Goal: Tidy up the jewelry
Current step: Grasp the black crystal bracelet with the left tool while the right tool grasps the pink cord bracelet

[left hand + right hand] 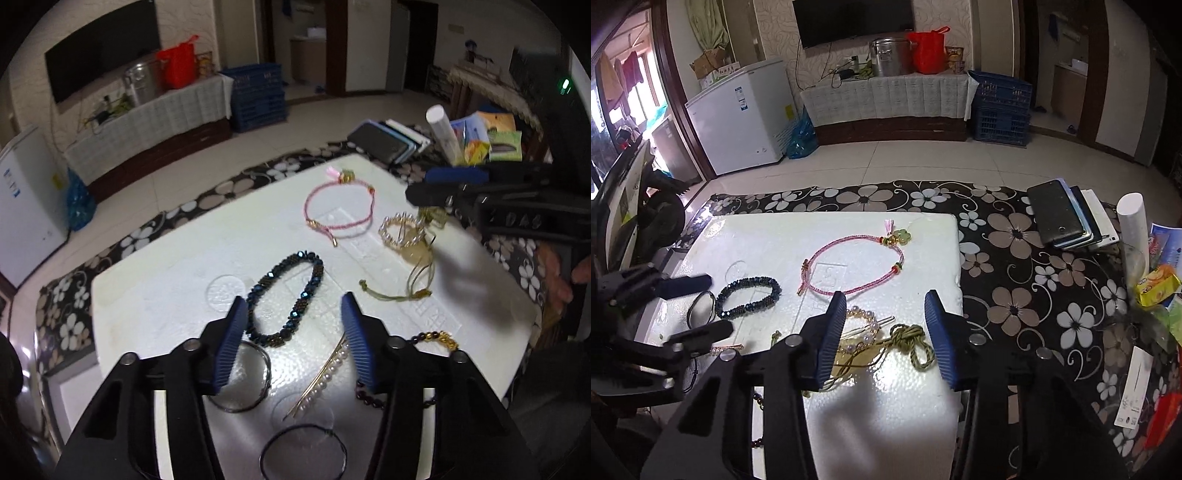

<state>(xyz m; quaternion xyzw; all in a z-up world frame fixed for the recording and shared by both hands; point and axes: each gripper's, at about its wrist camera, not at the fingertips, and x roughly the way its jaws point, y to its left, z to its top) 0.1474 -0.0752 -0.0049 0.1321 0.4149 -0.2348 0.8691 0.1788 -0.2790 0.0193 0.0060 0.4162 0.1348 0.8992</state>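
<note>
Jewelry lies on a white foam board (pixel 177 295). My left gripper (pixel 293 299) is open, its jaws either side of a dark blue beaded bracelet (pixel 286 299), just above it. A pearl hairpin (pixel 325 373), thin wire hoops (pixel 243 376) and a dark bead bracelet with gold beads (pixel 436 338) lie near it. My right gripper (pixel 884 299) is open above a pearl bracelet (pixel 864 325) and an olive cord pendant (pixel 905 339). A pink cord bracelet (pixel 857 266) with a green charm lies beyond. The right gripper shows in the left wrist view (pixel 436 184), apart.
The board (pixel 757 240) rests on a black floral tablecloth (pixel 1015 288). Stacked phones (pixel 1060 218), a white tube (pixel 1134 229) and snack packets (pixel 1156 284) stand at the right. A freezer, a cabinet and blue crates are across the floor.
</note>
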